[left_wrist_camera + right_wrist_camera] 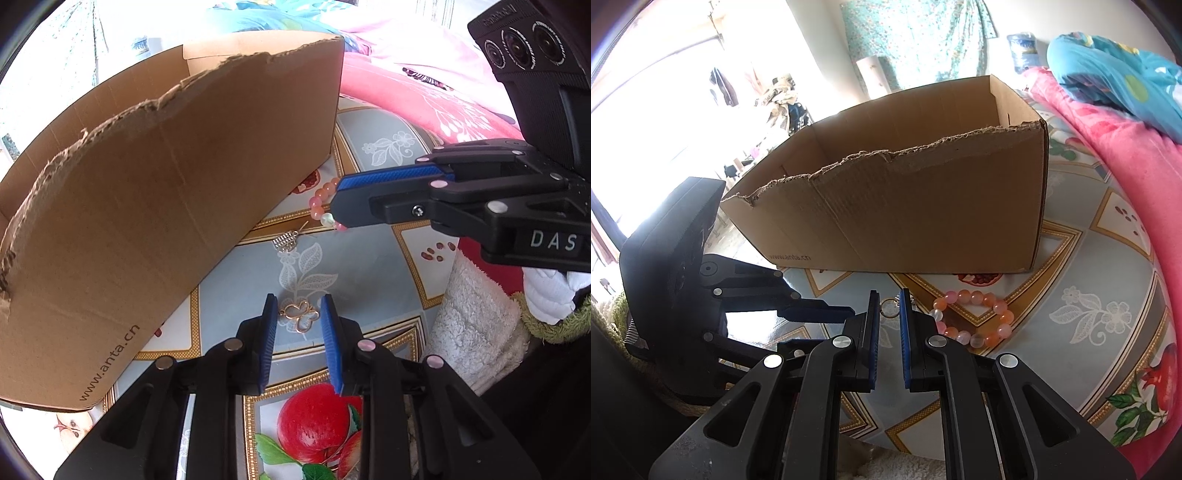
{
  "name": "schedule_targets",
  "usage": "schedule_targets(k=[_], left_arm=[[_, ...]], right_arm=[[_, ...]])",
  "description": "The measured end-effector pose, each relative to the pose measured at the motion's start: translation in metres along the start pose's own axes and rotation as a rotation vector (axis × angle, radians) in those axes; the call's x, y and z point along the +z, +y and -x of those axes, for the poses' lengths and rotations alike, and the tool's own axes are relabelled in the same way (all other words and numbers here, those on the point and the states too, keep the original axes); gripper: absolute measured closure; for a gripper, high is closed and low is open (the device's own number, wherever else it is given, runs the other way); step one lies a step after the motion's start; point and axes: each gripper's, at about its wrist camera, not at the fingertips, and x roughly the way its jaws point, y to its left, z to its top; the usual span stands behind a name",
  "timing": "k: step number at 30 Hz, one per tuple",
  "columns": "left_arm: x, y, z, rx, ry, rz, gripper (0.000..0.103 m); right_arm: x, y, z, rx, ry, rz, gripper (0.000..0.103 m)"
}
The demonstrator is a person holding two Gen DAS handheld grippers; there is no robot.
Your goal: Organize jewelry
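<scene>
A gold butterfly pendant lies on the patterned tablecloth between the blue pads of my left gripper. The pads stand close on either side of it without pressing, so this gripper is open. A pink and orange bead bracelet lies on the cloth just right of my right gripper, which hides part of it. That gripper's jaws are all but shut and hold nothing. A small silver pendant with a ring lies just past its tips and shows as a silver charm in the left wrist view.
A large open cardboard box with a torn rim stands just behind the jewelry. A pink blanket lies along the right. A white towel hangs at the table's near edge. A white-gloved hand holds the right gripper.
</scene>
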Motion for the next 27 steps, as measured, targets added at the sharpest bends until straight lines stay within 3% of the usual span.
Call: schedule_targets(k=[8,12,20,22,24,27], left_arm=[[0.0007,0.0001,-0.001,0.004,0.001,-0.006,0.084],[0.0019,0.0021,-0.0011,0.002,0.003,0.007,0.092],[0.0024,-0.001,0.0021,-0.003,-0.002,-0.017,0.092],[0.0033,-0.0026,0.0014,-0.006,0.015,-0.025,0.087],[0.0012,-0.0027,0.0019,-0.001,0.018,-0.041,0.072],[0.0019,-0.0039,0.0015,-0.016,0.028,-0.051,0.068]], right_arm=[[0.0002,0.001,-0.0008,-0.004,-0.003,-0.001,0.095],[0.0003,0.0011,-0.0007,-0.005,-0.003,0.001,0.095],[0.0008,0.0011,-0.0003,-0.006,-0.004,0.002,0.095],[0.0009,0.001,-0.0004,-0.005,-0.004,0.004,0.095],[0.0009,0.0011,-0.0001,-0.005,-0.005,0.003,0.095],[0.0007,0.0009,0.001,-0.004,-0.007,0.003,0.095]])
